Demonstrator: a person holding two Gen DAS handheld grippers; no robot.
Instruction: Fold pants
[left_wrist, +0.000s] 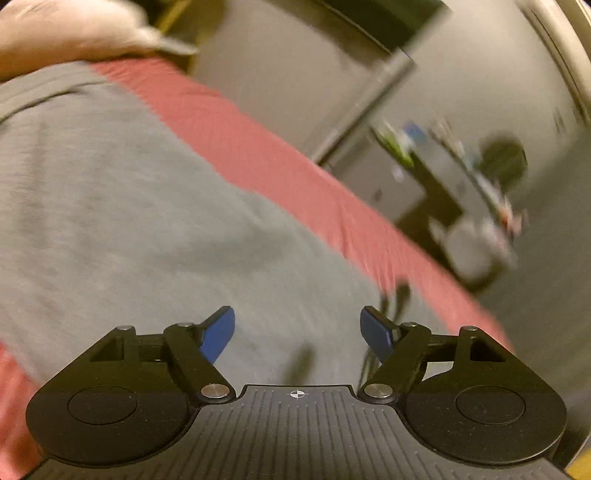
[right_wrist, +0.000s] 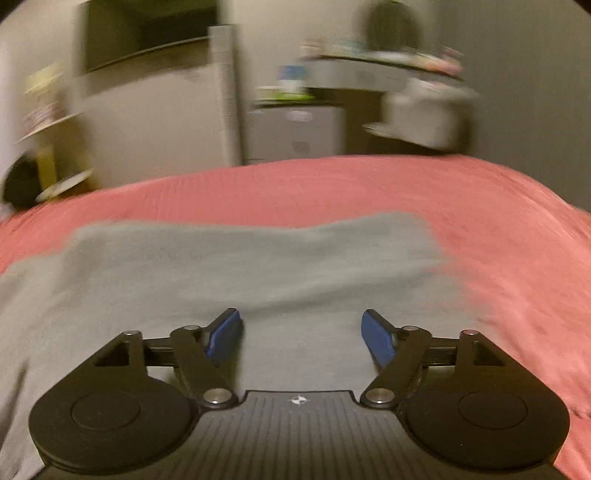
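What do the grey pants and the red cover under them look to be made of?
Grey pants: probably a soft knit such as jersey or fleece. The surface is matte and heathered and lies in gentle rolls with no sharp creases. Red bed cover: looks like a ribbed or waffle-textured woven fabric, also matte, with faint fine lines across it. Motion blur leaves both uncertain.

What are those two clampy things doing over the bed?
A person is folding grey pants spread flat on a pink bedspread. The left gripper and the right gripper both hang over the cloth with their blue fingers wide apart, holding nothing. The pictures are blurry, so finer details are unclear.
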